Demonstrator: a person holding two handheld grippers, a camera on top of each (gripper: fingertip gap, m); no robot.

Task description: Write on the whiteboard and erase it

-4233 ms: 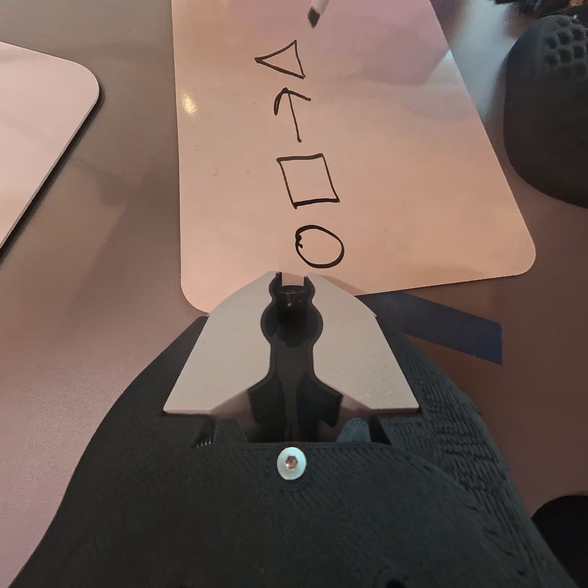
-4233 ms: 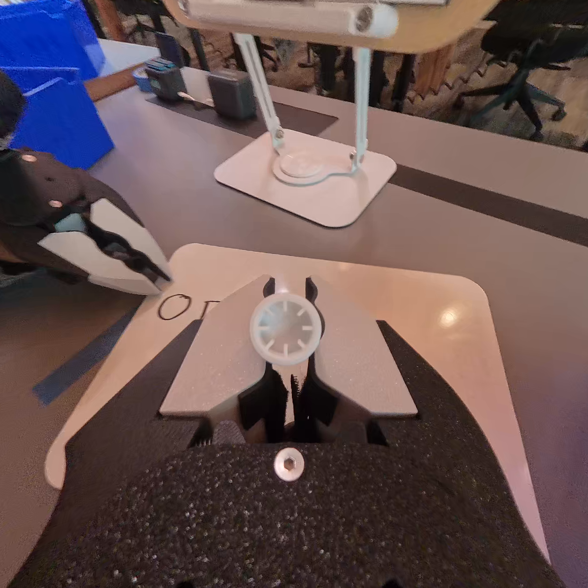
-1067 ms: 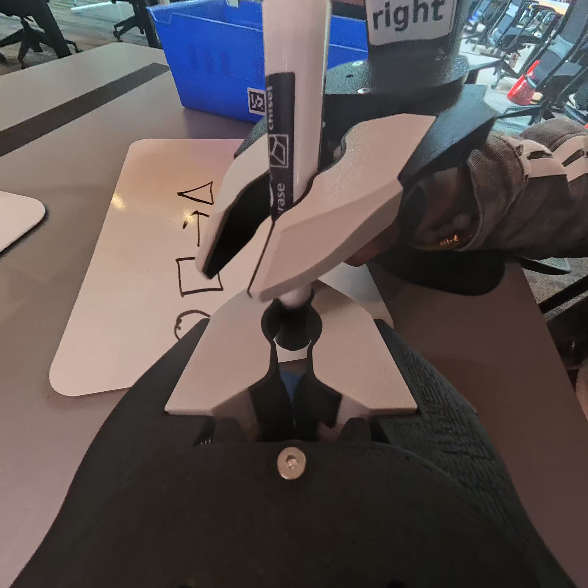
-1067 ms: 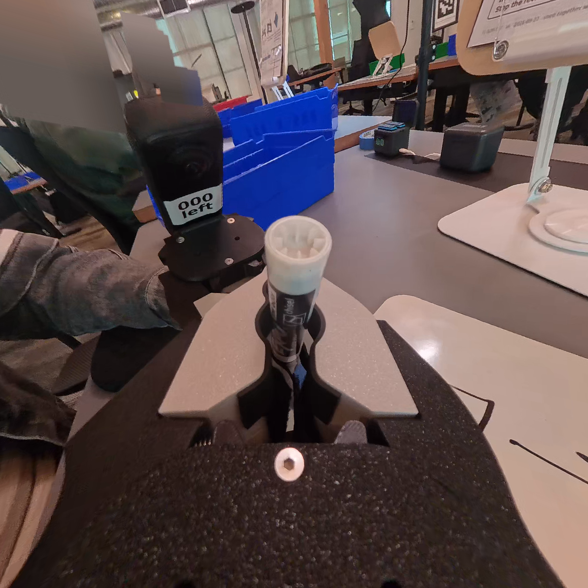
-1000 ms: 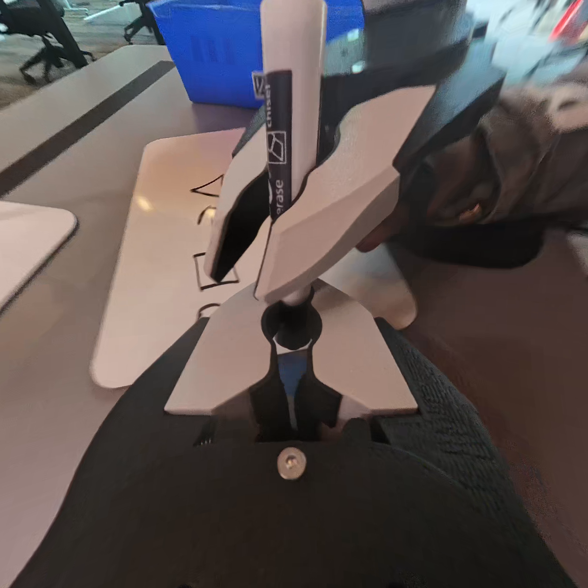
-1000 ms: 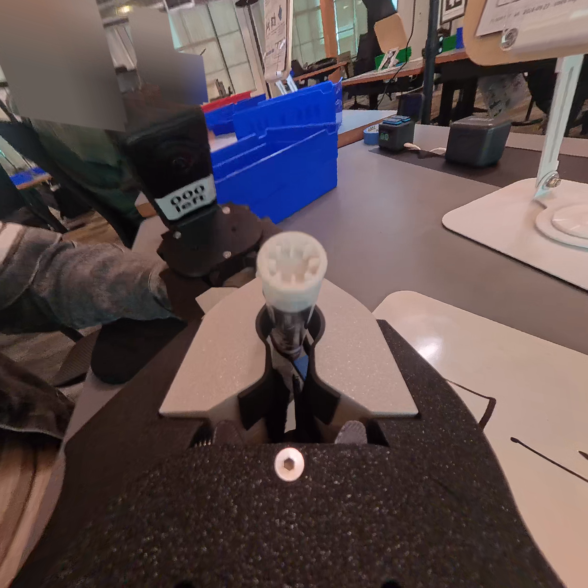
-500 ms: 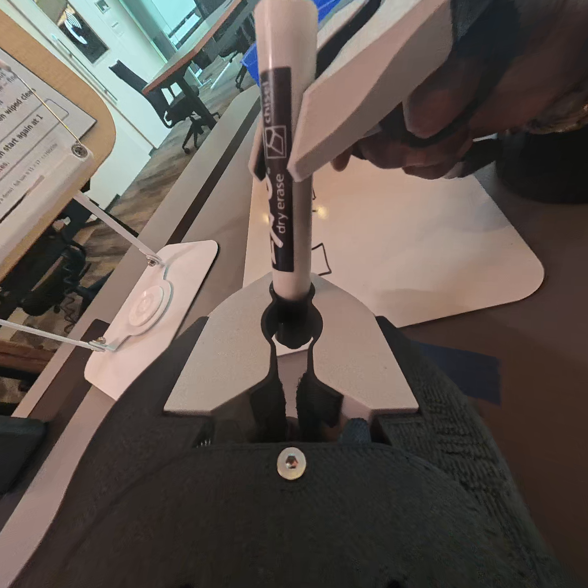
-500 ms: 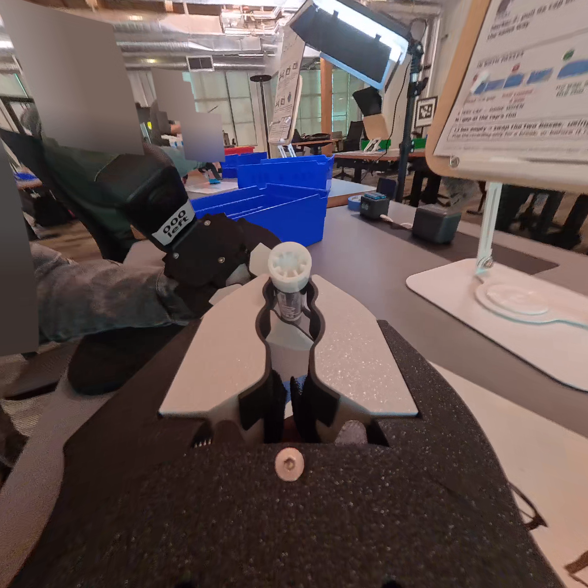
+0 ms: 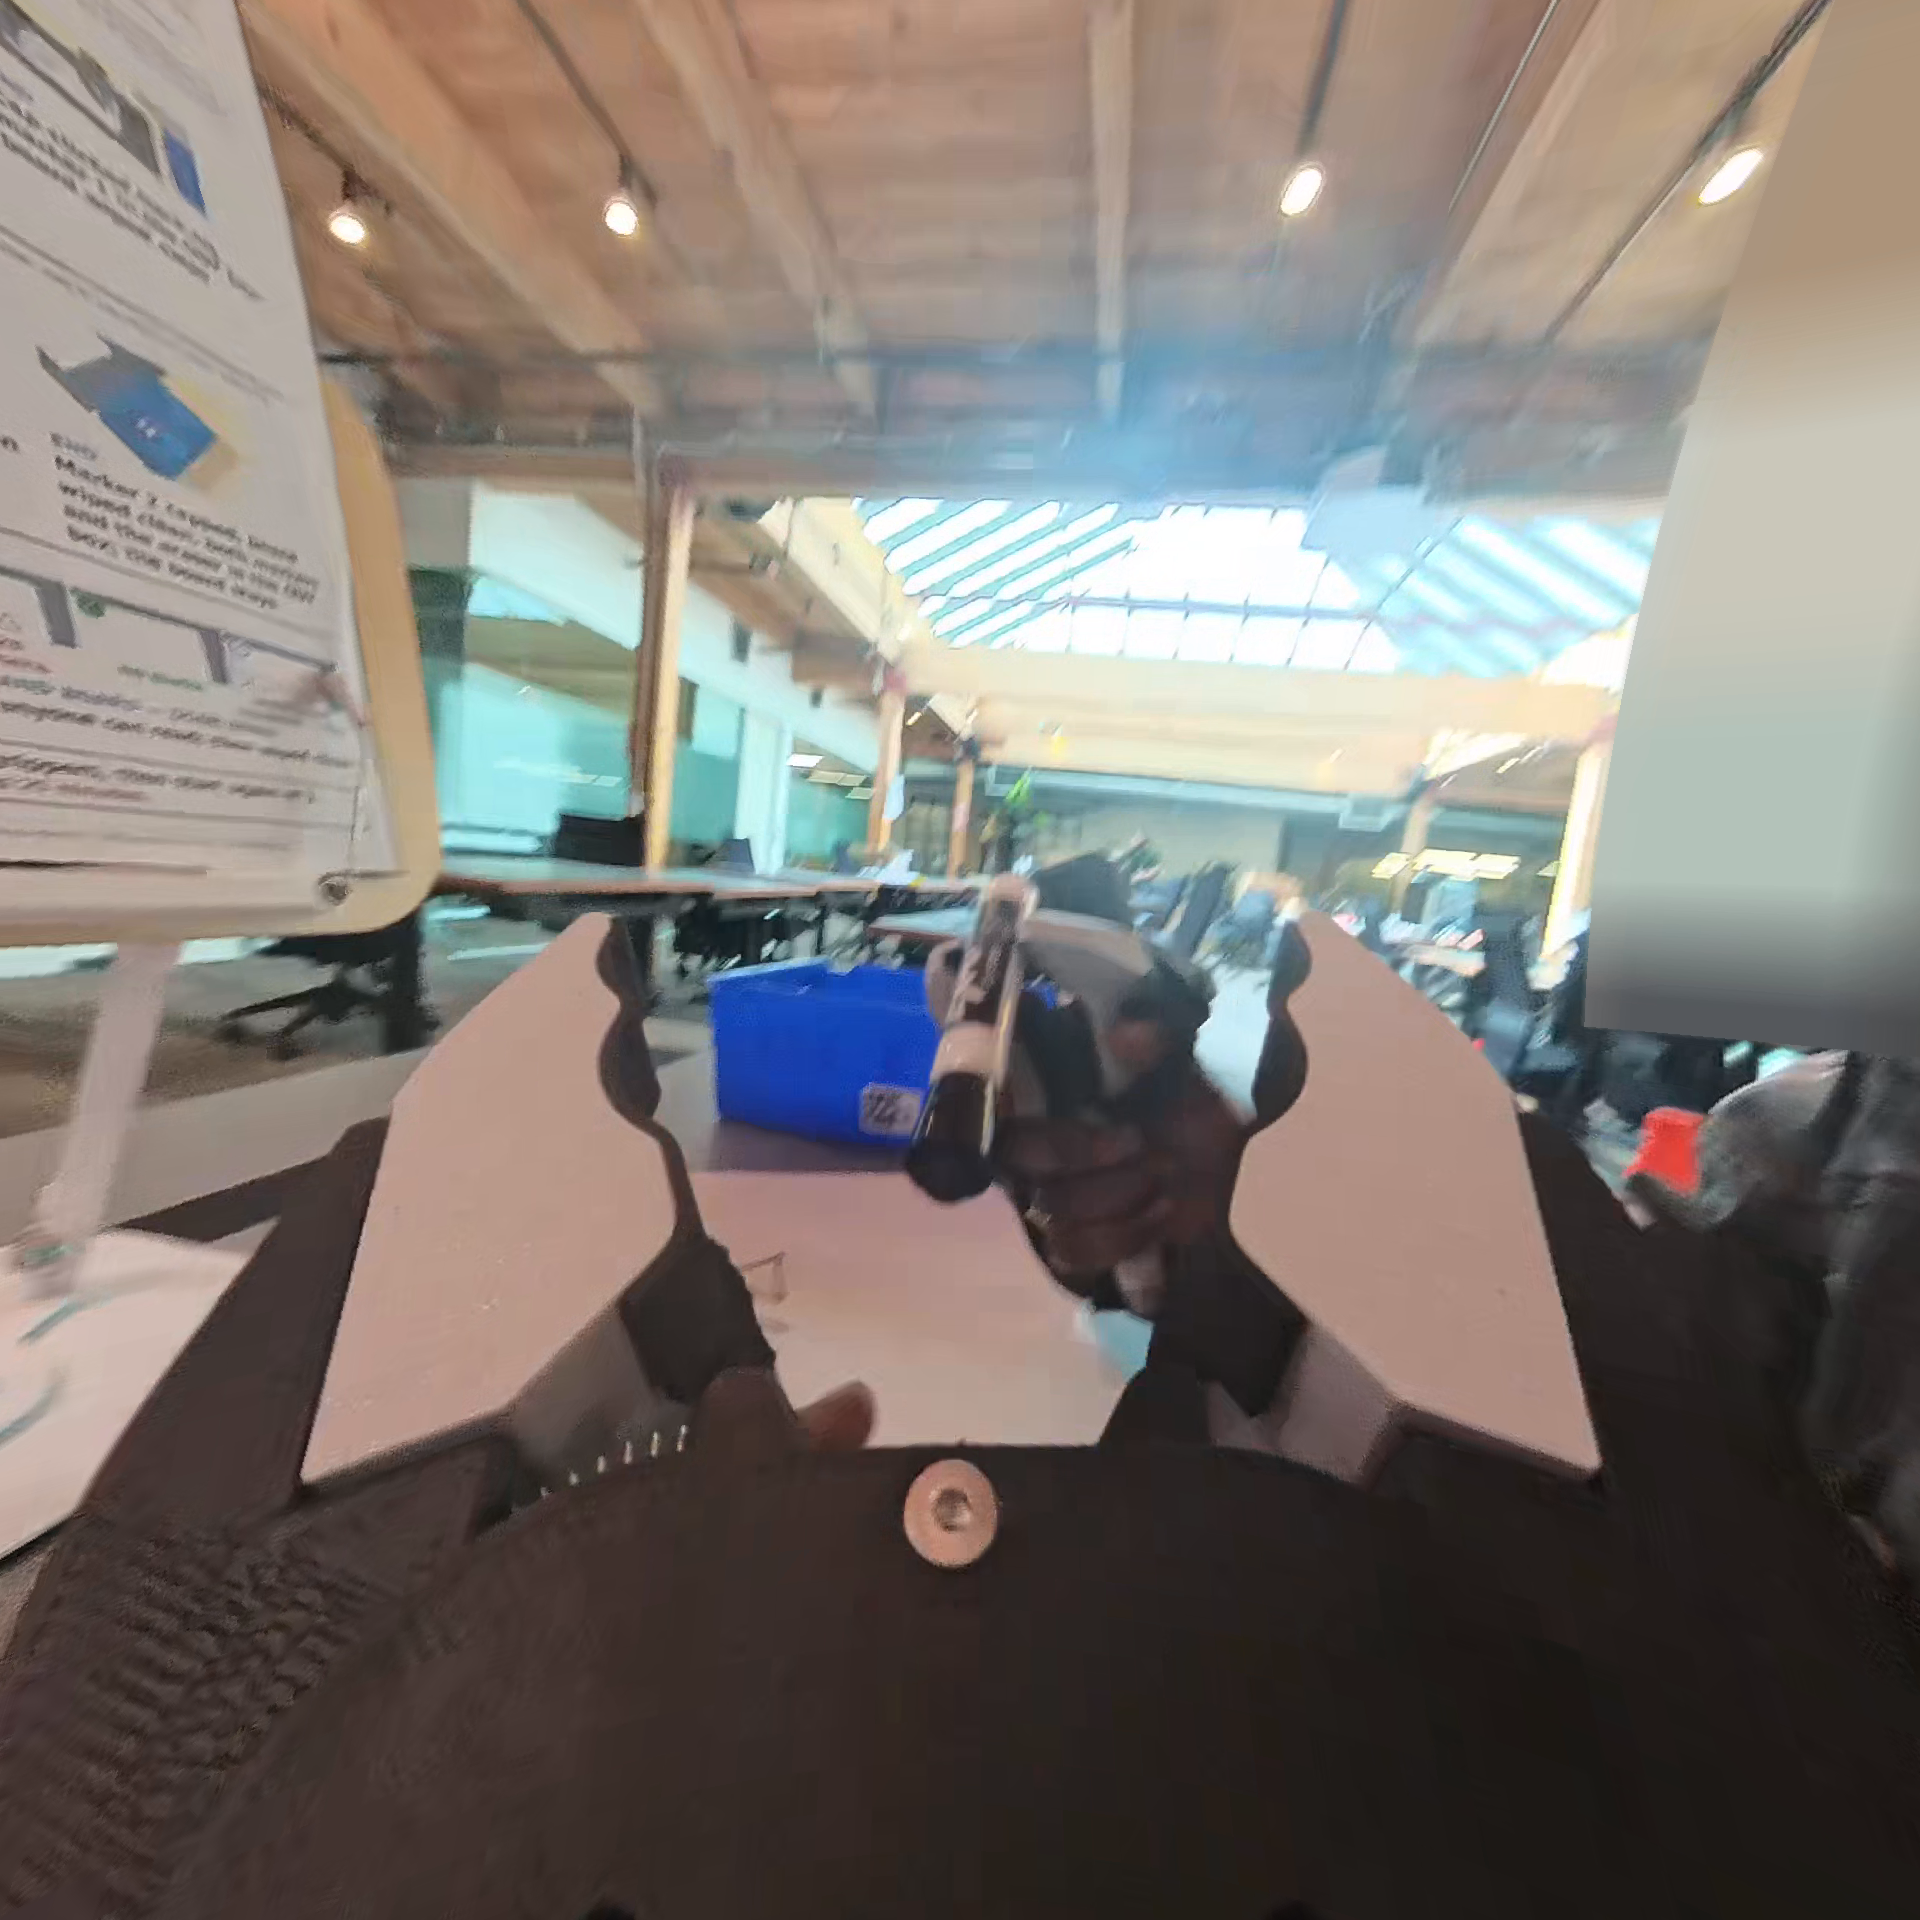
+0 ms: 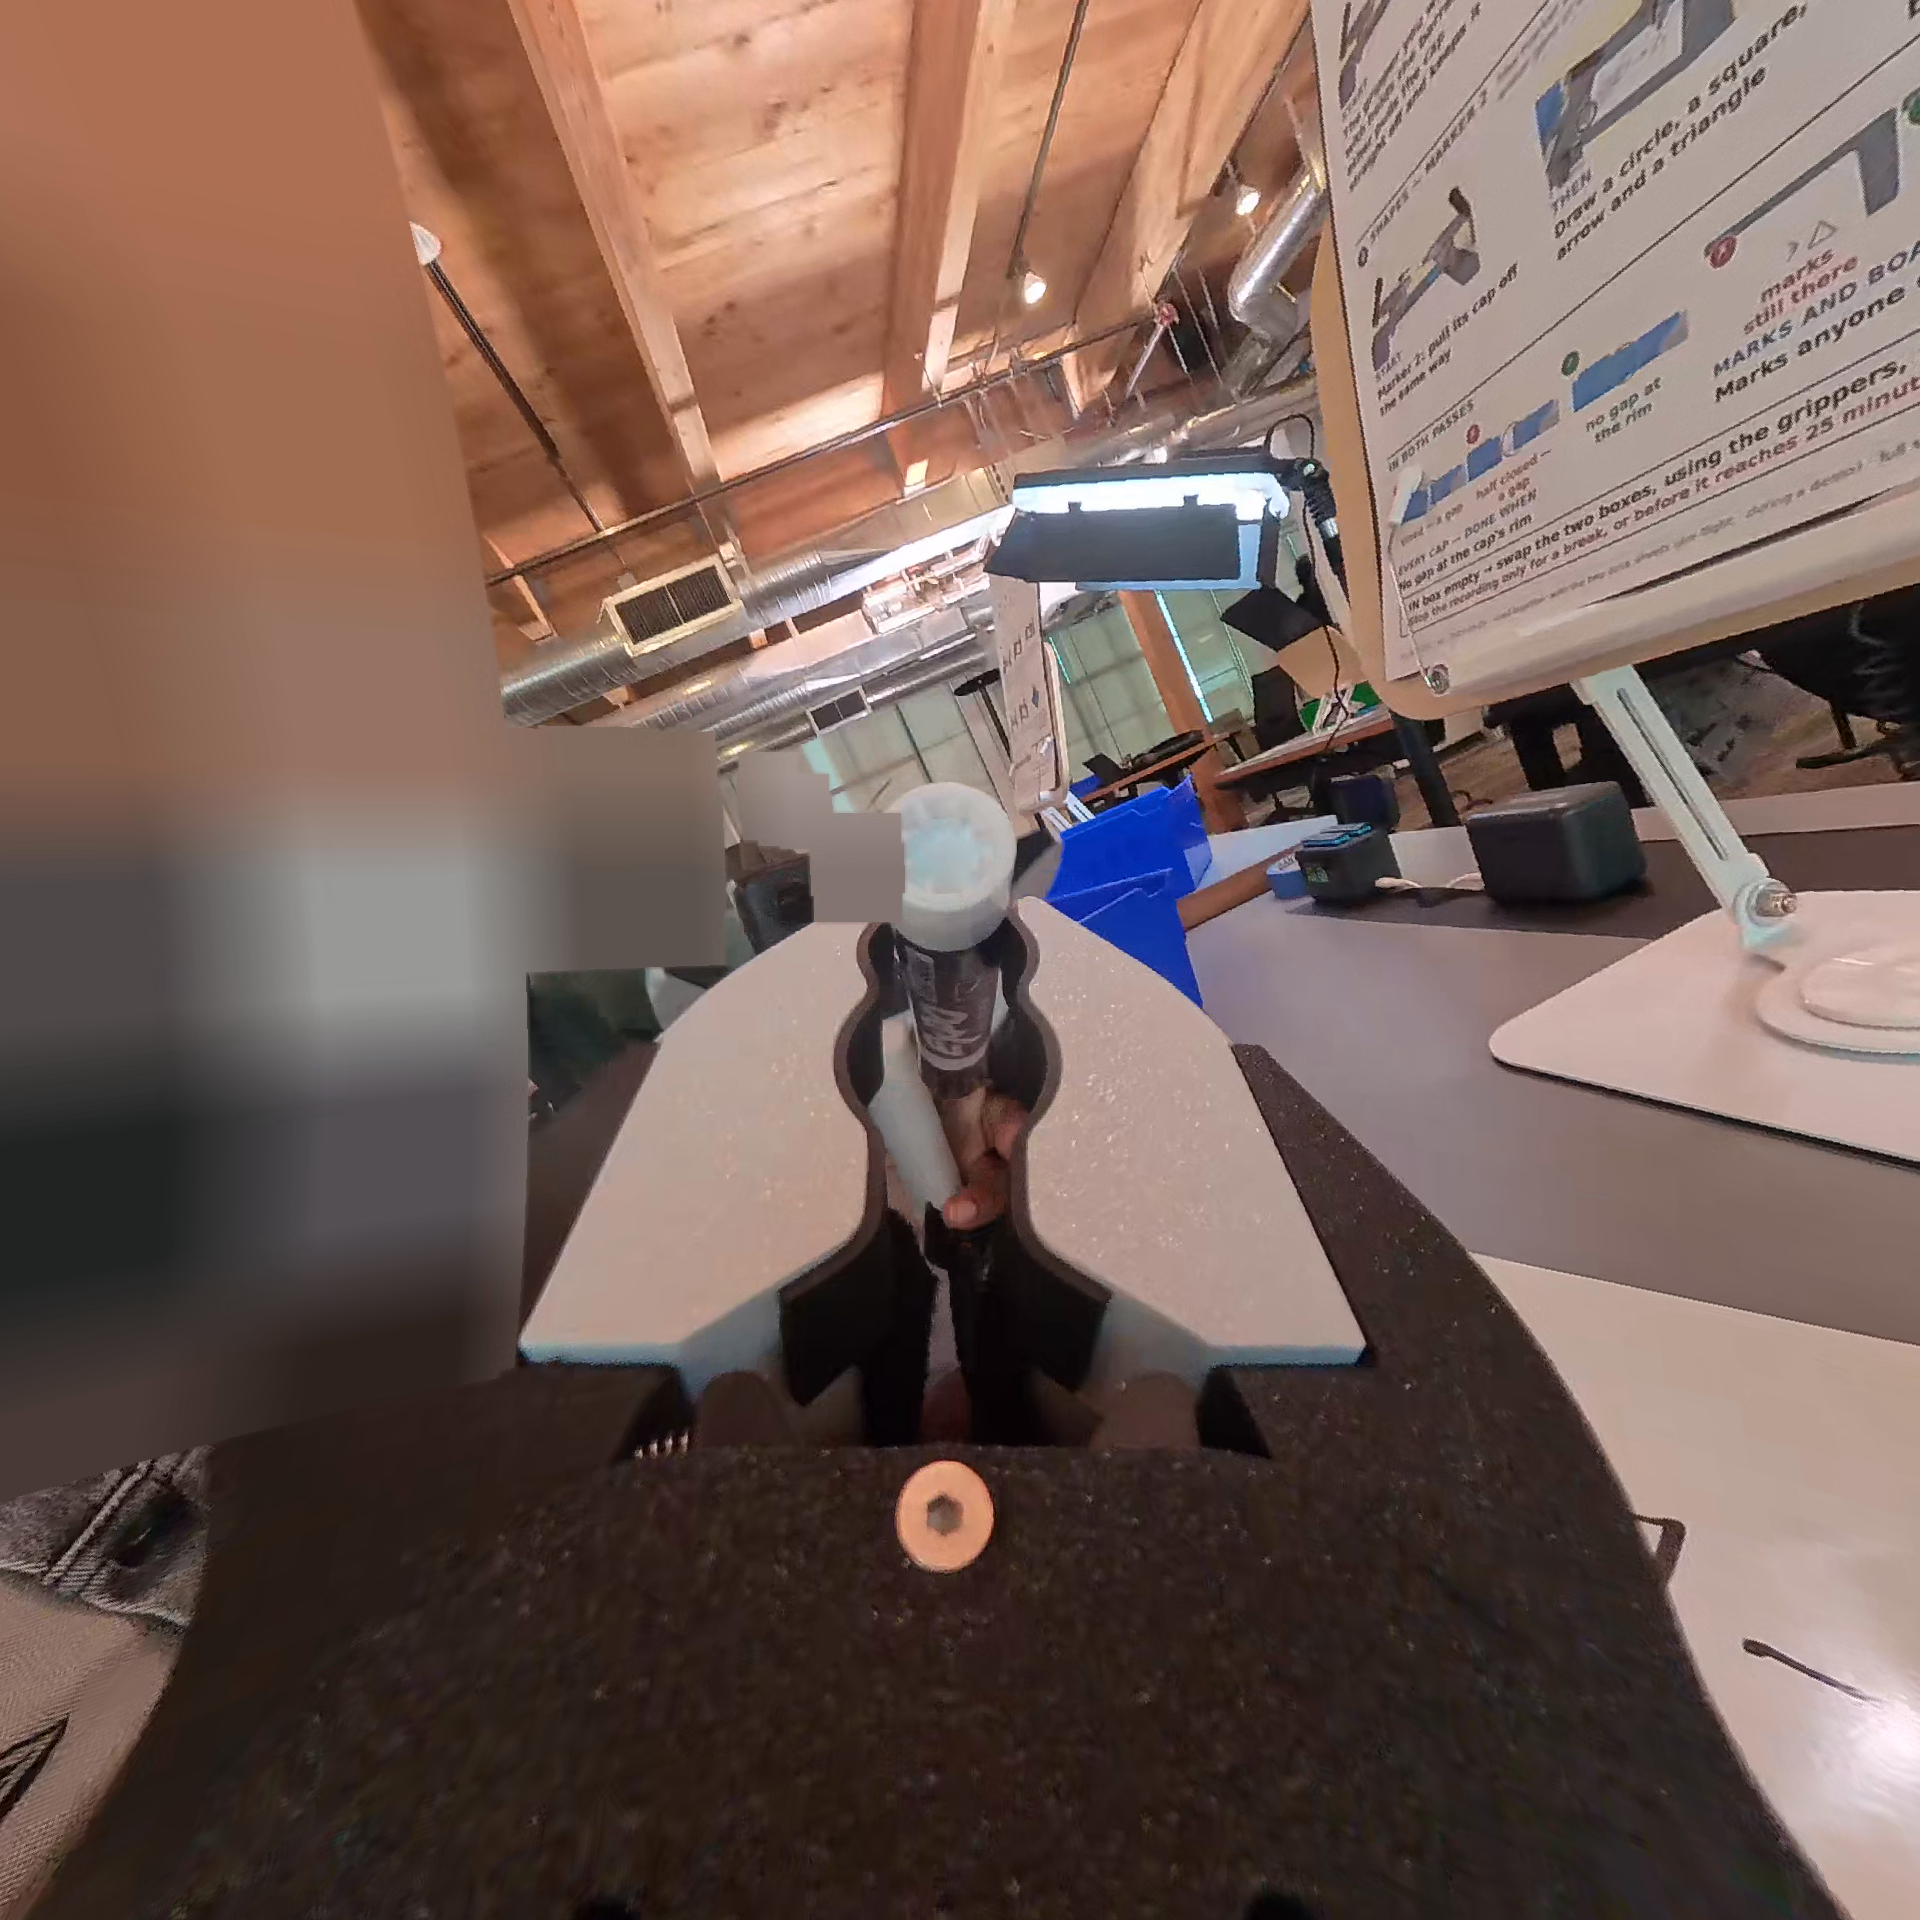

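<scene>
- Grey desk [image 10: 1455,1049] under timber ceiling; whiteboard [image 10: 1714,1455] flat, drawn marks unerased.
- Right gripper [image 10: 940,1039] clamped on capped marker [image 10: 951,935], long axis near upright.
- Left gripper [image 9: 951,1049] spread wide, empty, facing marker [image 9: 971,1049] straight ahead.

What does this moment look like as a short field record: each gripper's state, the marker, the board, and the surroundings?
left gripper: open, nothing between its fingers
right gripper: shut on the marker
marker: capped with its black cap, white end toward the right camera
whiteboard: flat on the grey table, black marks showing
blue bin: beyond the board
instruction sheet stand: on the table beside the board
</scene>
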